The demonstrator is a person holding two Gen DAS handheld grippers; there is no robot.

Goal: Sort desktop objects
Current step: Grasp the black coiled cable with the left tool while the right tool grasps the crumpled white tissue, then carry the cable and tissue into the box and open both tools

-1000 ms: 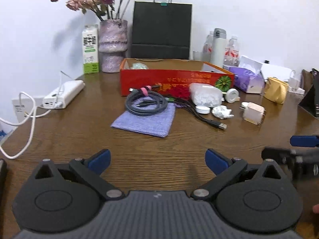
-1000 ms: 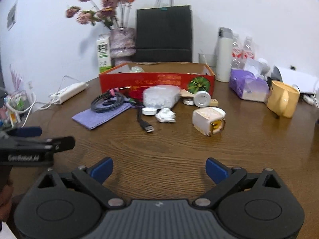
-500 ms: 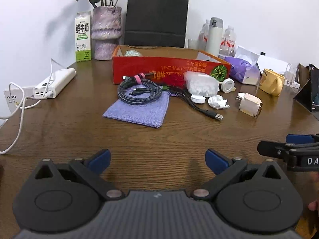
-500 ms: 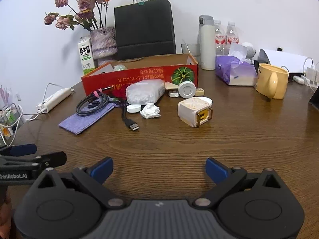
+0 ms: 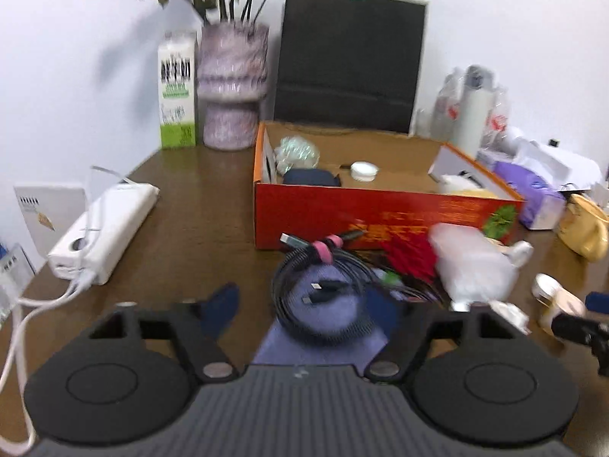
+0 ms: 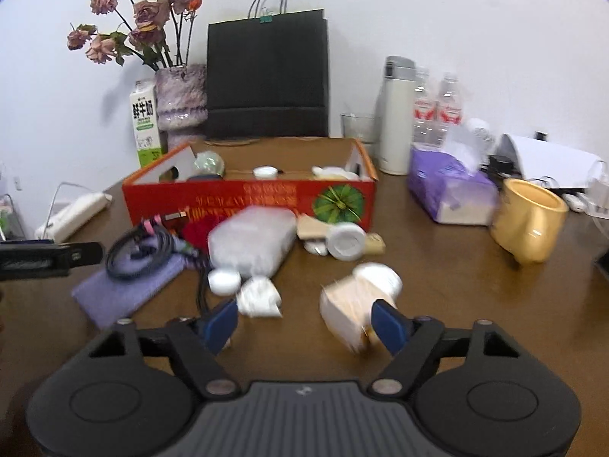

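A plain white wall (image 6: pixel 456 19) runs behind everything, evenly lit, with soft shadows cast on it to the left of the flowers. In front of it stands a dark brown wooden table (image 6: pixel 437 304), its grain catching a dull sheen. Against the wall at the far edge sit a black paper bag (image 6: pixel 266 76), a mottled purple vase (image 6: pixel 180 99) of dried roses and a milk carton (image 6: pixel 146 122) on its left. Farther left, a white power strip (image 5: pixel 102 228) lies near the table's edge.
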